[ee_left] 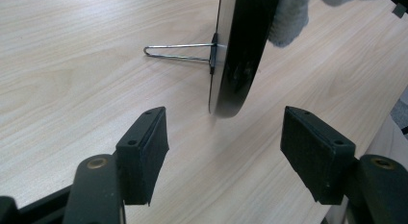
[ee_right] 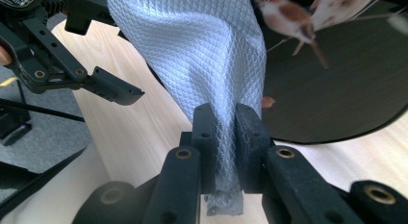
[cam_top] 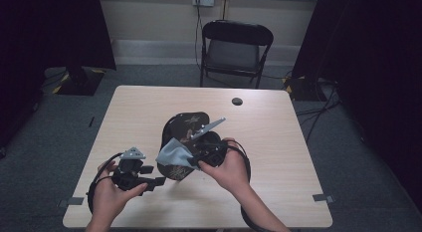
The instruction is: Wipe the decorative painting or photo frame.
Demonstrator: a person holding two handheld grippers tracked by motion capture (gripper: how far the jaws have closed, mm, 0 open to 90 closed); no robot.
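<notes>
1. From the high view, you hold one claw in each hand over a pale wood worktop [cam_top: 149,107]. One round black plate [cam_top: 181,127] stands up on it, and one grey cloth [cam_top: 171,153] hangs in front of the plate.
2. Your right claw [cam_top: 191,161] is clenched on the cloth. The right gripper view shows it up close: the cloth [ee_right: 202,56] is pinched between the two black pads, and a bit pokes out below them.
3. That view also shows the cloth has a tiny diamond pattern. The plate [ee_right: 337,89] is shiny and dark, with two brown birds painted on it.
4. Your left claw [cam_top: 157,181] is released, with nothing in it. It sits just beside the plate's lower edge.
5. The left gripper view shows the plate [ee_left: 245,51] from the side, thin and curved. One bent wire stand [ee_left: 178,51] props it up from behind.
6. In that view the two flat, square pads [ee_left: 144,152] stand wide apart, with the plate's edge beyond the gap.
</notes>
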